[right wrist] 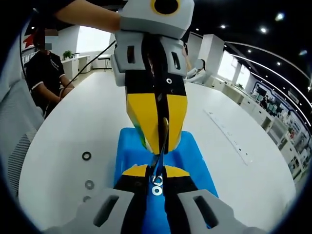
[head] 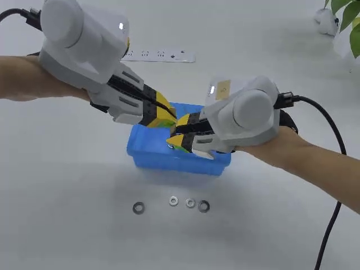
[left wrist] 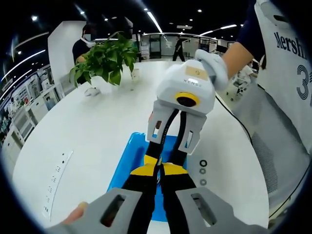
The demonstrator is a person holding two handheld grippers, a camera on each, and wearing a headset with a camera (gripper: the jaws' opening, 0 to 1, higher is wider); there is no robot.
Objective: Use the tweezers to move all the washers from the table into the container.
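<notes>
Slim metal tweezers [right wrist: 159, 156], ring-shaped washers [head: 173, 201], blue plastic container [head: 149, 153]

Head view: your grippers block most of the blue plastic container [head: 147, 151]; its inside can't be read. Thin metal tweezers [right wrist: 157, 163] sit mostly buried between the yellow pads of the left gripper [right wrist: 158, 148]. Right gripper [right wrist: 156, 176] jaw gap: can't tell. White power strip [head: 169, 55] is partly behind your left gripper; leafy green plant [head: 344, 17] is cropped at the edge.
</notes>
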